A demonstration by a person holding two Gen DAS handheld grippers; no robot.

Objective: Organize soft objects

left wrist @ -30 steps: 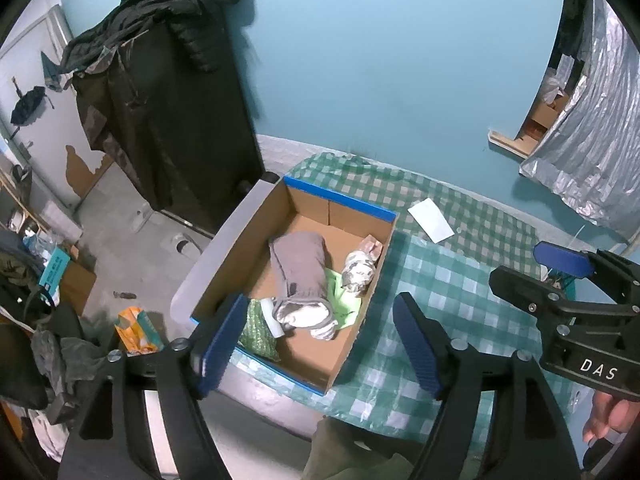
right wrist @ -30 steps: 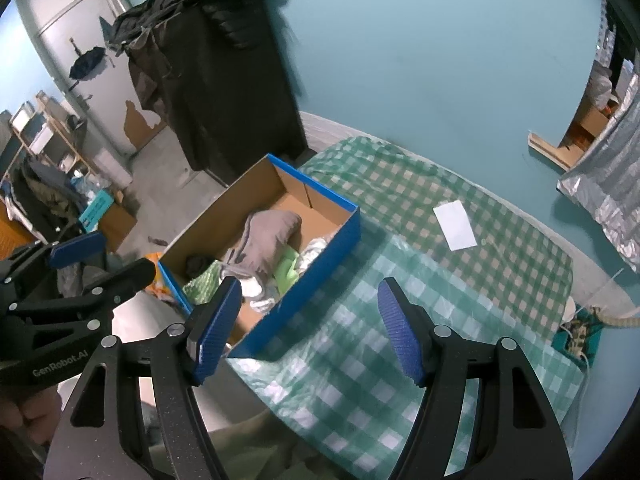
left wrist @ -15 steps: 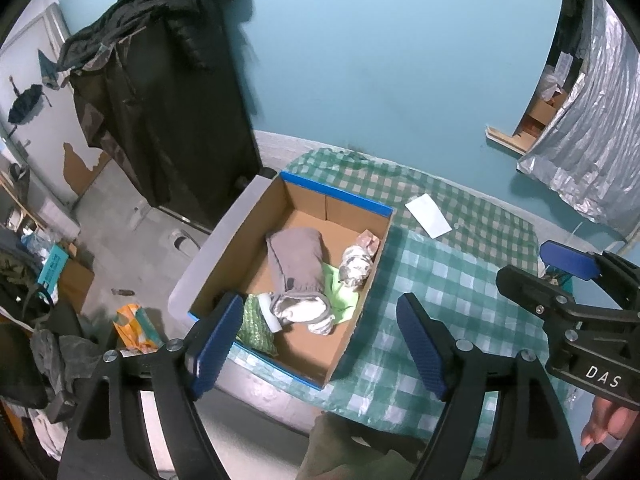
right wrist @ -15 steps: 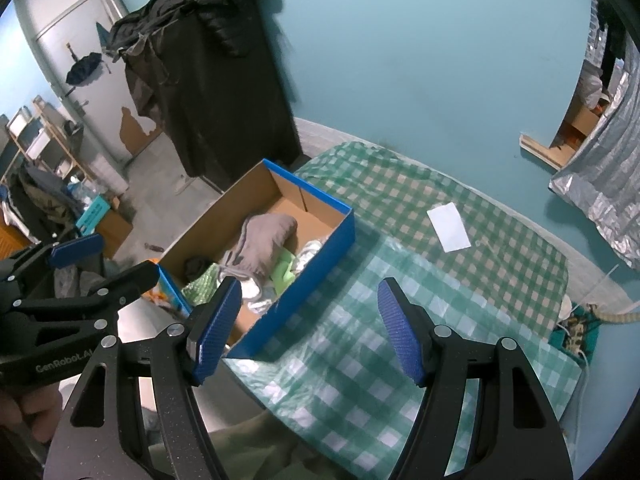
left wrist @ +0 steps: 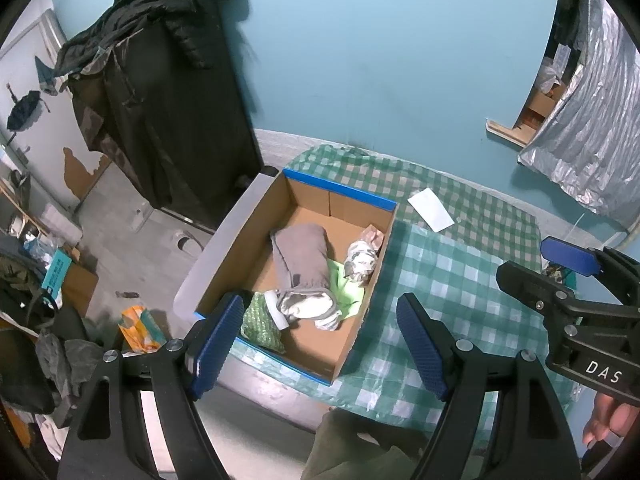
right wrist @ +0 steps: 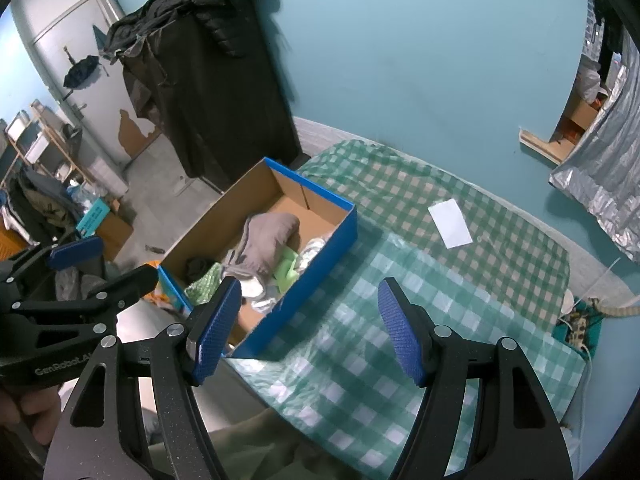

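Hovering w/ ribbed blue fingers (left wrist: 218,334) apart & empty, both grippers, cardboard box (left wrist: 308,200), grey fleece roll (left wrist: 302,260), checked cloth (left wrist: 460,280).

The wall (left wrist: 380,60) is painted light blue. The table (right wrist: 460,280) is covered by a cloth (right wrist: 352,344) of green and white checks. The box (left wrist: 308,208) is brown inside and blue outside. In it, a grey cloth (left wrist: 302,264), a light green cloth (left wrist: 344,280) and a green dotted bag (left wrist: 260,324) are seen. A white paper (left wrist: 431,209) is seen on the checks. Black coats (left wrist: 160,80) are hung by the wall. The fingers (left wrist: 218,336) are padded in blue on black arms.
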